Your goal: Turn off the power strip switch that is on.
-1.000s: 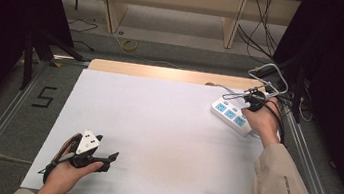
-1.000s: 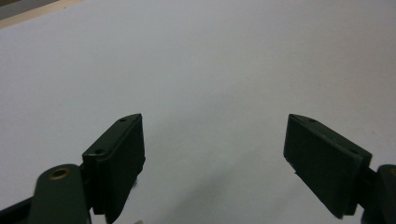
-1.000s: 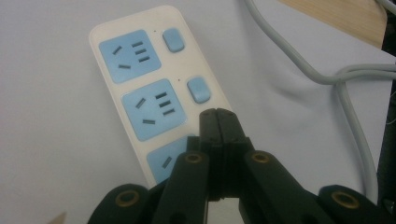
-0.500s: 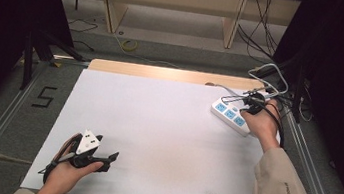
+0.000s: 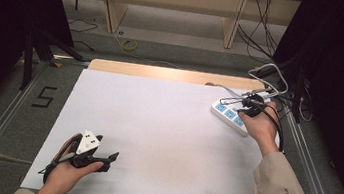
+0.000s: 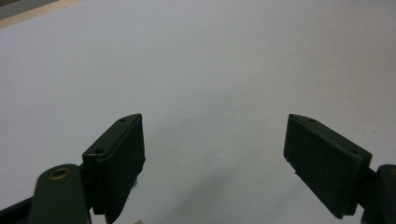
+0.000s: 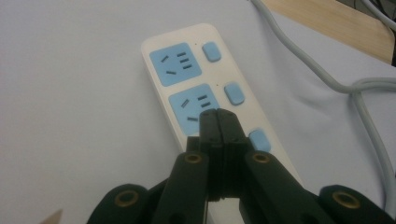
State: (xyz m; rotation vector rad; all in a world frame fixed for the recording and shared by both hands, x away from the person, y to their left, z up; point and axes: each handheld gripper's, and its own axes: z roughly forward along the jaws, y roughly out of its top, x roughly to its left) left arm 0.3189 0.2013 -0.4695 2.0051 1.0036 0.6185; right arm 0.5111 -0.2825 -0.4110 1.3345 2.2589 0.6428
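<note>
Meanwhile, little has changed: right gripper (image 7: 219, 114) — jaws pressed together, empty — stays poised over the power strip (image 7: 196, 79) at the table's (image 5: 156, 125) far right edge, likely aiming at a switch; left gripper (image 6: 212, 154) idles wide.

The high view is evenly lit from above: the white surface (image 5: 166, 126) is bright and matte, without glare, while both sides of the room sink into near black. Shadows under the hands are soft and short. That picture is fairly sharp, with mild grain. In the left gripper view the left tongs (image 6: 212, 154) appear dark and slightly soft against a pale, bluish surface, with a faint shadow between them. In the right gripper view the power strip (image 7: 205, 88) is crisp, the corners slightly soft
</note>
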